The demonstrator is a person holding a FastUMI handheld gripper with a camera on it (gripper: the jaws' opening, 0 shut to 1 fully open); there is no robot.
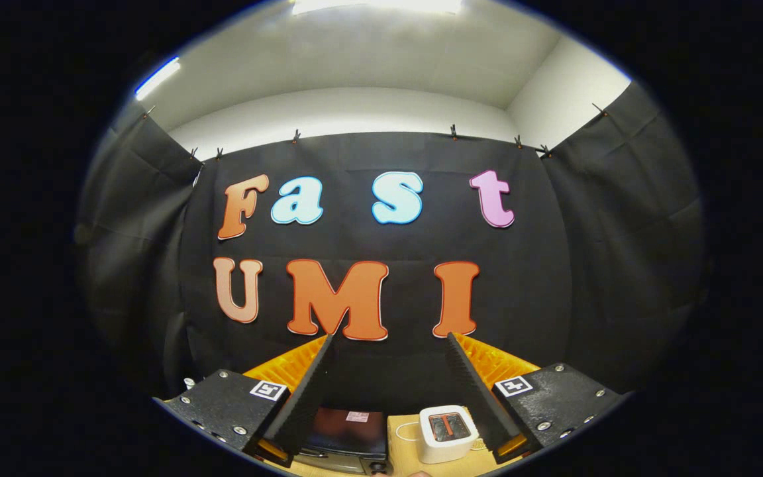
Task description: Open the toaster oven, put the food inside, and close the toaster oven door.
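The hand-held gripper [391,344] is held wide apart, with nothing gripped. Between its fingers, low on the desk [403,430], the toaster oven [345,440] is seen beside a white toaster [448,434].

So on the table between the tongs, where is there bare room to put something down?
Little bare room: a narrow strip of tan wooden tabletop between the dark toaster oven and the white pop-up toaster, which crowd it. The open tongs hold nothing.
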